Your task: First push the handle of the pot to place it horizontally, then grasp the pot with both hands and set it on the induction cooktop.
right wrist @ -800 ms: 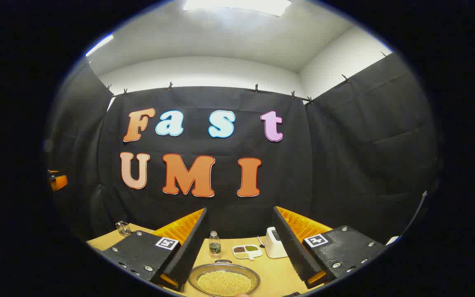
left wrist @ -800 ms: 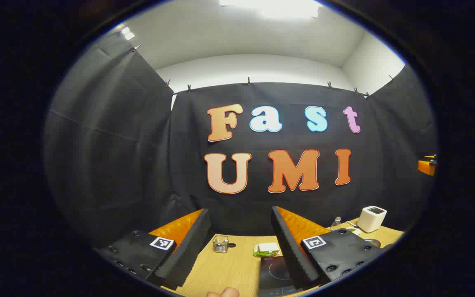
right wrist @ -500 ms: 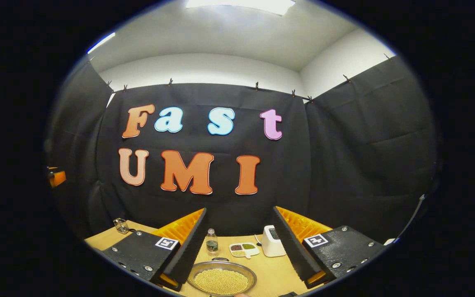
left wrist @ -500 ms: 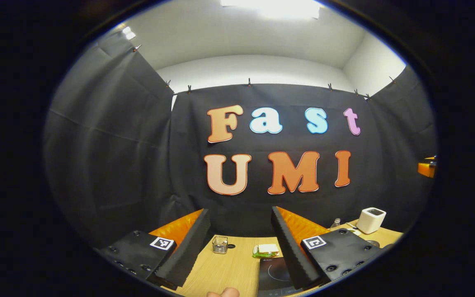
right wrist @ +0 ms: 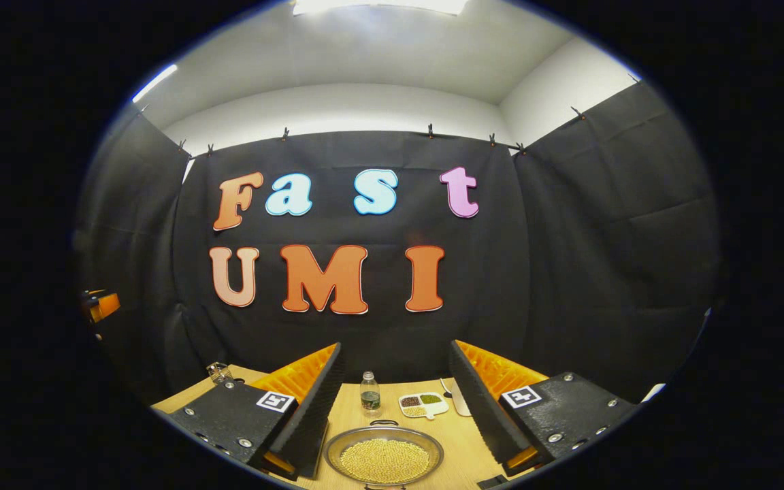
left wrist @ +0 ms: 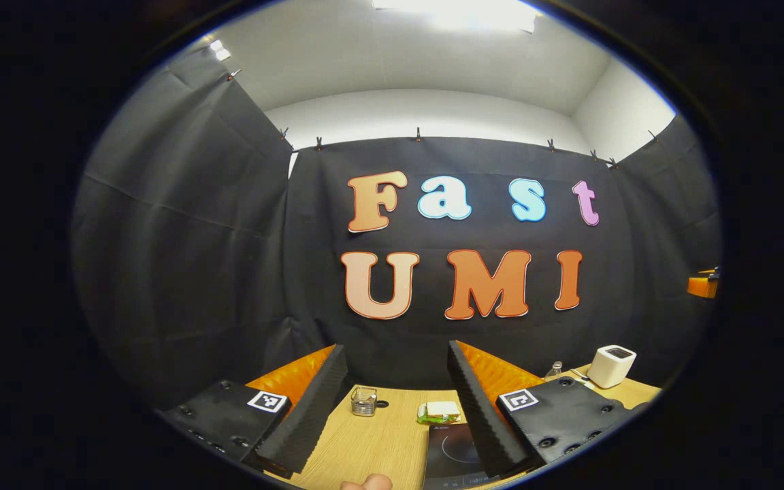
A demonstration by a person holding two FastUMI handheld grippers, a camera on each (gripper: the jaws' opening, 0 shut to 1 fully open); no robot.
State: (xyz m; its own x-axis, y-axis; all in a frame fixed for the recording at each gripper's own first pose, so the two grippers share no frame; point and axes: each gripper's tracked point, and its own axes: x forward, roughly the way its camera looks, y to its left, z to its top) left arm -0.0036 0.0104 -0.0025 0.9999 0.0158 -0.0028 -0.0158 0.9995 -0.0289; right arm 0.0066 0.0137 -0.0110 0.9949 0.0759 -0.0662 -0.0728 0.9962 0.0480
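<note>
A shallow metal pot (right wrist: 384,457) full of small yellow beans sits on the wooden table just ahead of my right gripper (right wrist: 395,346), low between its open fingers and untouched. A small dark handle (right wrist: 384,423) shows at the pot's far rim. The black induction cooktop (left wrist: 456,449) lies flat on the table in the left gripper view, partly behind the right finger of my left gripper (left wrist: 395,348). That gripper is open and holds nothing. Both grippers hover above the table, aimed at the back wall.
Near the cooktop stand a small glass jar (left wrist: 363,401) and a green-and-white packet (left wrist: 441,411); a white box appliance (left wrist: 612,365) stands far right. Beyond the pot are a small bottle (right wrist: 369,395) and a divided dish (right wrist: 423,404). A fingertip (left wrist: 367,482) shows at the bottom edge.
The right gripper has turned slightly left, so the pot, bottle and dish sit further right and the white appliance has slipped behind its right finger. The left gripper has barely shifted.
</note>
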